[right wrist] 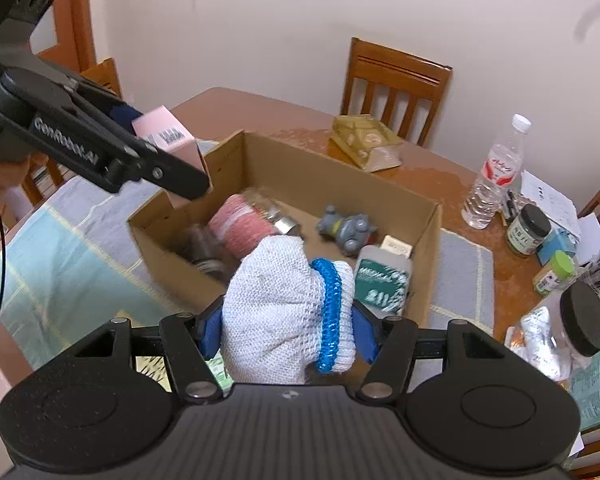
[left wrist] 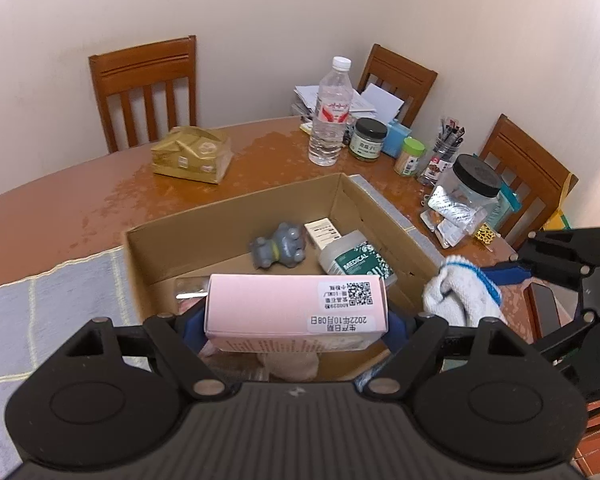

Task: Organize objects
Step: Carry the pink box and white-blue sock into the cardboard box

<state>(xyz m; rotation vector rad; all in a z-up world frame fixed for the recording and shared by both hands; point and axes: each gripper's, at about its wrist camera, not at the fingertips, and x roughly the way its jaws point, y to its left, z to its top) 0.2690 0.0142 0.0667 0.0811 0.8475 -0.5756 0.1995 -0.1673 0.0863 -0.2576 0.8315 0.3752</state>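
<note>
The pink box (left wrist: 296, 312) sits low in the centre of the left wrist view, clamped crosswise between the blue pads of the left gripper (left wrist: 296, 330), above the near edge of the open cardboard box (left wrist: 228, 220). In the right wrist view the same pink box (right wrist: 168, 140) shows at upper left, sideways in the black jaws, over the carton's left corner. The white knitted glove (right wrist: 284, 312) with a blue cuff fills the lower centre of that view, squeezed between the pads of the right gripper (right wrist: 288, 332); the left view catches it only at the right edge (left wrist: 460, 296). Inside the carton both views show a grey toy figure (left wrist: 280, 248) and a green medical pack (left wrist: 356, 260). Only the right view shows the pink spool (right wrist: 240, 224) in the carton's near corner. On the wooden table (left wrist: 60, 200) beyond stand a gold bag (left wrist: 192, 154) and a water bottle (left wrist: 332, 116).
</note>
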